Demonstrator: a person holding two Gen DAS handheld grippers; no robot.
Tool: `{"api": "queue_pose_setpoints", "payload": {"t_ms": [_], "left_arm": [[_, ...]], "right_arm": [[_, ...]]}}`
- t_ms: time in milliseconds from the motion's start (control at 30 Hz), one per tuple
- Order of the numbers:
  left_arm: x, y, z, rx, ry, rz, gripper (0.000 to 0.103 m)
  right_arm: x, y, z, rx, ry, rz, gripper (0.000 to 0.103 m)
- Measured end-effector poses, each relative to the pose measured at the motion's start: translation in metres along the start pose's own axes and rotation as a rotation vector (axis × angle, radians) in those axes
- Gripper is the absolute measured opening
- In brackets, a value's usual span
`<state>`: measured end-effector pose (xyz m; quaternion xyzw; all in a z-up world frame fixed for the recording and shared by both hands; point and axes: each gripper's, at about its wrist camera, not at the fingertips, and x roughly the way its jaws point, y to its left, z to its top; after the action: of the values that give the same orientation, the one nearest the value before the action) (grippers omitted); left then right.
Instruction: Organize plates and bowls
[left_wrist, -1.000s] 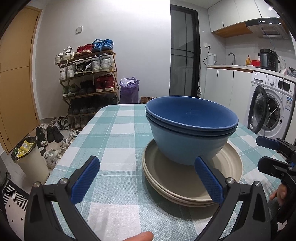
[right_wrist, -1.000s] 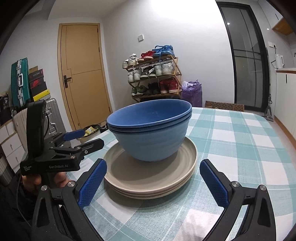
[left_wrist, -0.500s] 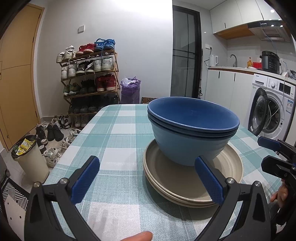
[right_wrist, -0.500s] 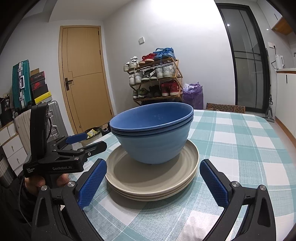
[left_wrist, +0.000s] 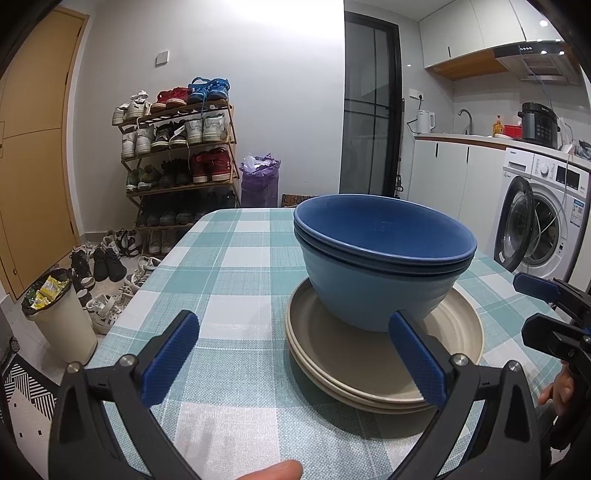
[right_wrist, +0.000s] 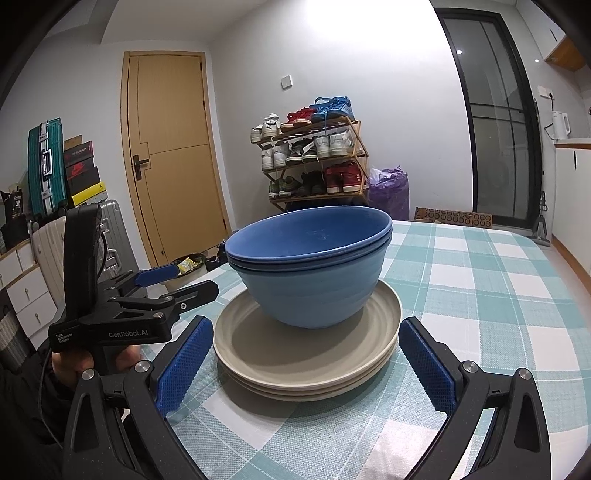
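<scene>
Two nested blue bowls (left_wrist: 384, 258) (right_wrist: 310, 266), the darker inside the lighter, stand upright on a stack of beige plates (left_wrist: 369, 365) (right_wrist: 306, 354) on the checked table. My left gripper (left_wrist: 291, 332) is open and empty, just short of the stack, which sits toward its right finger. It also shows in the right wrist view as the left gripper (right_wrist: 173, 284), to the left of the plates. My right gripper (right_wrist: 306, 328) is open and empty, its jaws spread wider than the plate stack, near the plates' front rim. From the left wrist view, the right gripper (left_wrist: 546, 306) is at the right edge.
The teal checked tablecloth (left_wrist: 236, 266) (right_wrist: 480, 280) extends behind and beside the stack. Off the table's left edge stand a bin (left_wrist: 59, 314) and a shoe rack (left_wrist: 177, 147). A washing machine (left_wrist: 539, 225) is on the right. A hand (right_wrist: 74, 362) holds the left gripper.
Both grippers have drifted only slightly and stay open. The bowls and plates have not moved.
</scene>
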<state>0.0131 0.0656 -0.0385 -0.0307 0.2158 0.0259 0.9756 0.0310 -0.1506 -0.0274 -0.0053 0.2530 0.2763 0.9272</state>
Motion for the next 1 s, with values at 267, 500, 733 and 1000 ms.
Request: {"api": "queue_pose_setpoints", "payload": {"t_ms": [267, 500, 733, 1000], "left_arm": [[-0.0002, -0.0001, 0.0002, -0.003, 0.000, 0.002, 0.103], [-0.0002, 0.0000, 0.0000, -0.003, -0.001, 0.001, 0.103], [-0.0003, 0.0000, 0.0000, -0.004, -0.001, 0.000, 0.103], [-0.0007, 0.0002, -0.0003, -0.004, -0.001, 0.001, 0.103]], "right_arm": [[-0.0007, 0.0013, 0.0000, -0.003, -0.004, 0.000, 0.102], [-0.0009, 0.0041, -0.0002, -0.004, -0.003, 0.003, 0.102], [0.0006, 0.0044, -0.0003, -0.003, -0.002, 0.006, 0.102], [0.0012, 0.0037, -0.0001, -0.004, -0.002, 0.008, 0.102]]}}
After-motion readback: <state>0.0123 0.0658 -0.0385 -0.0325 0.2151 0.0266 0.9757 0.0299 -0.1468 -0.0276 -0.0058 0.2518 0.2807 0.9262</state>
